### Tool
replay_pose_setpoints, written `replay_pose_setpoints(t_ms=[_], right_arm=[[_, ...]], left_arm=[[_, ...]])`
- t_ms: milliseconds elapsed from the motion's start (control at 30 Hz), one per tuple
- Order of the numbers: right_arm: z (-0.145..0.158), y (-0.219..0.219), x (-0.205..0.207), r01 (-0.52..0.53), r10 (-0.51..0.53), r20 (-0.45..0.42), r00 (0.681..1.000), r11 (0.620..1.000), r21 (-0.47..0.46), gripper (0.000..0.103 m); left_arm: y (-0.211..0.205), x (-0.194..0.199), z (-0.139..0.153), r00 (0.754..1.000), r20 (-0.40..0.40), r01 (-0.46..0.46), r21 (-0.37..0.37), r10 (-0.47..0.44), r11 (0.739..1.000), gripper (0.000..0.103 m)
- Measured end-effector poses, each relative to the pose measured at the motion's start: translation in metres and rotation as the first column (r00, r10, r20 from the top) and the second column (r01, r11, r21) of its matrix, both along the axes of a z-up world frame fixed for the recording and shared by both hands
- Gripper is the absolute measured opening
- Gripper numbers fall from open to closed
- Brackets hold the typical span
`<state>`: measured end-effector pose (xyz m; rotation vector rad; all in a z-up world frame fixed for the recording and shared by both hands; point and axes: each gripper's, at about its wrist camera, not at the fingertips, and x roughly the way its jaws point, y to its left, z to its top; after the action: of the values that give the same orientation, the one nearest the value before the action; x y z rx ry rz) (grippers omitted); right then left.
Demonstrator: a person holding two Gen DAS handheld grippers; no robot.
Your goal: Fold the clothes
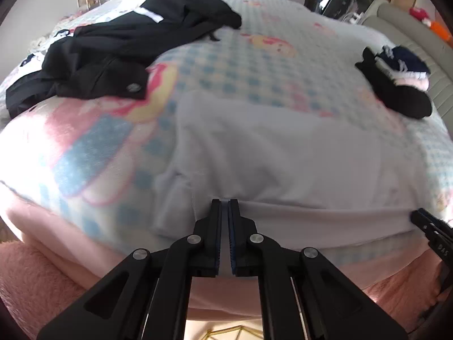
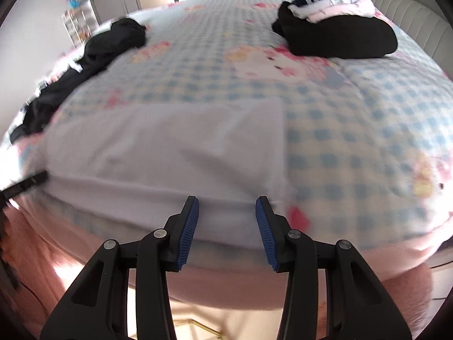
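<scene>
A white garment (image 1: 269, 153) lies spread flat on the bed, its near hem along the bed's front edge. My left gripper (image 1: 225, 201) is shut on that hem toward its left end, with a thin fold of cloth pinched between the pads. In the right wrist view the same white garment (image 2: 170, 147) fills the middle. My right gripper (image 2: 228, 201) stands open over the hem near its right corner, the blue pads (image 2: 188, 226) apart on either side of the cloth edge without pressing it. Each gripper shows at the edge of the other's view: right gripper (image 1: 421, 218), left gripper (image 2: 39, 177).
The bed wears a blue-checked cartoon blanket (image 1: 240, 65) over a pink sheet (image 1: 70, 255). A heap of black clothes (image 1: 113, 48) lies at the far left. A folded stack of dark, white and pink clothes (image 2: 339, 28) sits at the far right by a padded headboard (image 2: 410, 8).
</scene>
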<state>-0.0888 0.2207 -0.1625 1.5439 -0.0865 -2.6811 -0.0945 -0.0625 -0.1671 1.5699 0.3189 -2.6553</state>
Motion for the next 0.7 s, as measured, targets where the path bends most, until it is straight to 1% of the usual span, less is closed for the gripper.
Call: replay_pose_setpoints(t_ms=[67, 100, 133, 167, 233, 267, 333, 400, 433, 467, 533, 567, 600, 633, 700], right_arm=[[-0.004, 0.014, 0.002, 0.012, -0.012, 0.026, 1.000, 1.000, -0.007, 0.040], [-0.003, 0.022, 0.002, 0.045, -0.046, 0.035, 0.998, 0.999, 0.008, 0.043], [-0.002, 0.029, 0.002, 0.075, -0.076, 0.041, 0.996, 0.997, 0.023, 0.045], [0.002, 0.035, 0.002, 0.095, -0.096, 0.034, 0.995, 0.995, 0.031, 0.045], [0.014, 0.049, 0.006, 0.133, -0.133, 0.006, 0.991, 0.991, -0.007, 0.045], [0.021, 0.053, 0.007, 0.142, -0.142, -0.011, 0.990, 0.989, -0.030, 0.045], [0.037, 0.052, 0.011, 0.125, -0.129, -0.067, 0.989, 0.990, -0.061, 0.047], [0.047, 0.041, 0.006, 0.089, -0.094, -0.118, 0.989, 0.995, -0.049, 0.049], [0.048, 0.033, 0.001, 0.069, -0.074, -0.130, 0.989, 0.997, -0.043, 0.050], [0.047, 0.025, -0.006, 0.051, -0.056, -0.138, 0.989, 0.998, -0.036, 0.051], [0.036, 0.012, -0.022, 0.035, -0.038, -0.119, 0.992, 0.999, -0.026, 0.051], [0.027, 0.007, -0.029, 0.049, -0.050, -0.102, 0.994, 0.999, -0.011, 0.050], [0.014, 0.006, -0.036, 0.063, -0.062, -0.066, 0.996, 0.998, 0.012, 0.049], [0.003, 0.006, -0.041, 0.075, -0.074, -0.034, 0.997, 0.997, 0.032, 0.049], [-0.011, 0.016, -0.040, 0.095, -0.095, -0.015, 0.995, 0.995, 0.027, 0.050]], left_arm=[[-0.004, 0.000, -0.001, 1.000, 0.009, -0.001, 0.001, 0.001, 1.000, 0.006], [-0.005, -0.001, 0.001, 1.000, 0.005, -0.008, -0.004, 0.008, 1.000, 0.006], [-0.005, -0.001, 0.003, 1.000, -0.001, -0.017, -0.011, 0.017, 1.000, 0.006], [-0.006, -0.001, 0.006, 1.000, 0.000, -0.027, -0.003, 0.027, 1.000, 0.006], [-0.006, 0.006, 0.016, 0.999, -0.014, -0.050, 0.006, 0.050, 0.999, 0.006], [-0.003, 0.009, 0.023, 0.998, -0.038, -0.042, 0.001, 0.042, 0.999, 0.006], [0.005, 0.014, 0.040, 0.995, -0.100, -0.012, -0.010, 0.011, 1.000, 0.007], [0.007, 0.010, 0.047, 0.990, -0.138, 0.020, 0.002, -0.020, 1.000, 0.011], [0.008, 0.004, 0.045, 0.989, -0.144, 0.033, 0.005, -0.031, 0.999, 0.017], [0.007, 0.000, 0.042, 0.990, -0.140, 0.036, 0.003, -0.036, 0.999, 0.020], [0.001, -0.011, 0.023, 0.997, -0.075, 0.020, -0.024, -0.022, 1.000, 0.020], [-0.002, -0.015, 0.015, 0.999, -0.046, 0.007, -0.033, -0.009, 0.999, 0.020], [-0.009, -0.013, 0.011, 0.999, -0.037, 0.001, -0.029, -0.002, 1.000, 0.020], [-0.016, -0.011, 0.007, 0.999, -0.034, -0.005, -0.021, 0.004, 1.000, 0.019], [-0.022, -0.009, 0.008, 1.000, -0.030, -0.006, -0.017, 0.006, 1.000, 0.012]])
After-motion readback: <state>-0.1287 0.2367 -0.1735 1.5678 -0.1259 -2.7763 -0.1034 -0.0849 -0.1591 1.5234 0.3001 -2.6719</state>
